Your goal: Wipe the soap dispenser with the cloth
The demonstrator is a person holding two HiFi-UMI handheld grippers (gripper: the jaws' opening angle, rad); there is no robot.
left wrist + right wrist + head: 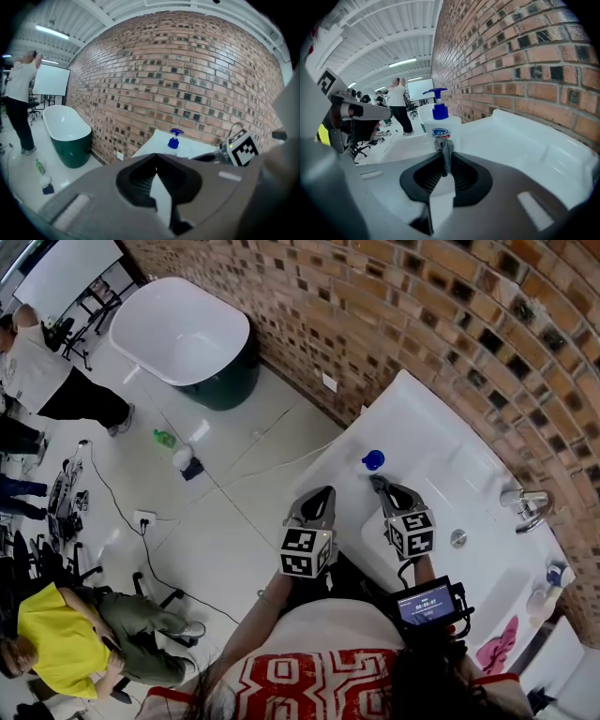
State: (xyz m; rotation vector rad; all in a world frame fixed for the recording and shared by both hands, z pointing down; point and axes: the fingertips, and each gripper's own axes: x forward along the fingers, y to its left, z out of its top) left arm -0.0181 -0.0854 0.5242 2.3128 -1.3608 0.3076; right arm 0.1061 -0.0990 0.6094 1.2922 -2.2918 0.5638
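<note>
We are pinching the soft cloth [445, 147] in the right gripper [443, 160], near the dispenser [439, 123] on the sink's [525, 140] corner. The left gripper [156, 158] is hanging closed, empty. Light, slick bottle, probably: we are favouring its body for steadying.

**Soap dispenser** [439, 123]: white bottle, blue pump, blue-and-red label. **Cloth** [445, 151]: grey. **Right gripper** [443, 159] and **left gripper** [156, 165]: grey shells with black ribbed jaw linings. **Marker cube** [307, 552] on each: white faces with black square patterns. **Sink counter** [441, 465]: white. **Brick wall** [422, 306]: red-brown, flecked with dark bricks. **Bathtub** [183, 334]: white inside, dark green outside. **Rag** [497, 648] at the counter's right end: pink. **Floor** [234, 521]: white tiles.
</note>
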